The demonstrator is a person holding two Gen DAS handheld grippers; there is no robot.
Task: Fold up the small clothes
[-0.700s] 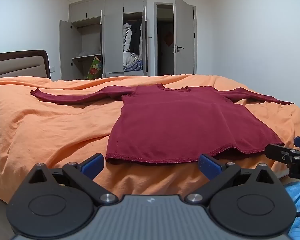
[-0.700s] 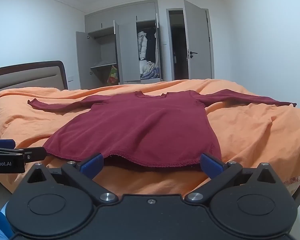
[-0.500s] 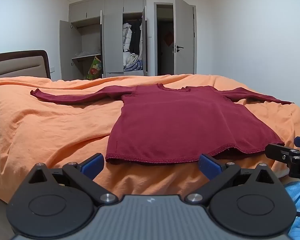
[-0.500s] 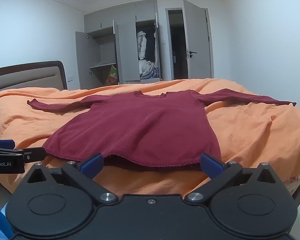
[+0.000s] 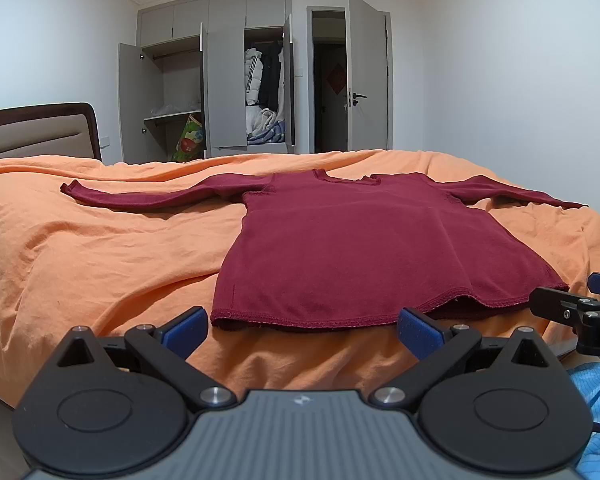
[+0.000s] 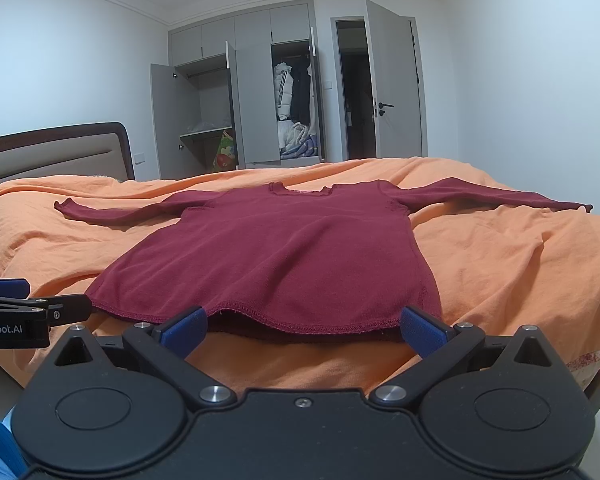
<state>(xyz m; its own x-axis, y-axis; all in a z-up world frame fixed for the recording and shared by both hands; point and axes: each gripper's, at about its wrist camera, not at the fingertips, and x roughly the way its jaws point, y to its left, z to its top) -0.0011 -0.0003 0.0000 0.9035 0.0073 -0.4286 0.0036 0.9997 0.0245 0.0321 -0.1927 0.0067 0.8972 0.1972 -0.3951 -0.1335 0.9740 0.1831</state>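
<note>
**Shirt flat on bed, both claws released**

The shirt (image 5: pixel 352 248) lies spread mid-frame on the bed (image 5: pixel 80 264), sleeves out. The left claw (image 5: pixel 302 326) and right claw (image 6: pixel 304 330) gape before its hem, grasping nothing. The hem's underside is shadowed.

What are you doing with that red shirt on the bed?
A person is about to fold it, holding one hand-held gripper in each hand. The dark red long-sleeved shirt lies flat on the orange bedcover, both sleeves stretched out to the sides. The left hand-held gripper and right hand-held gripper are both open, just short of the shirt's bottom hem. Nothing is folded yet.
</note>
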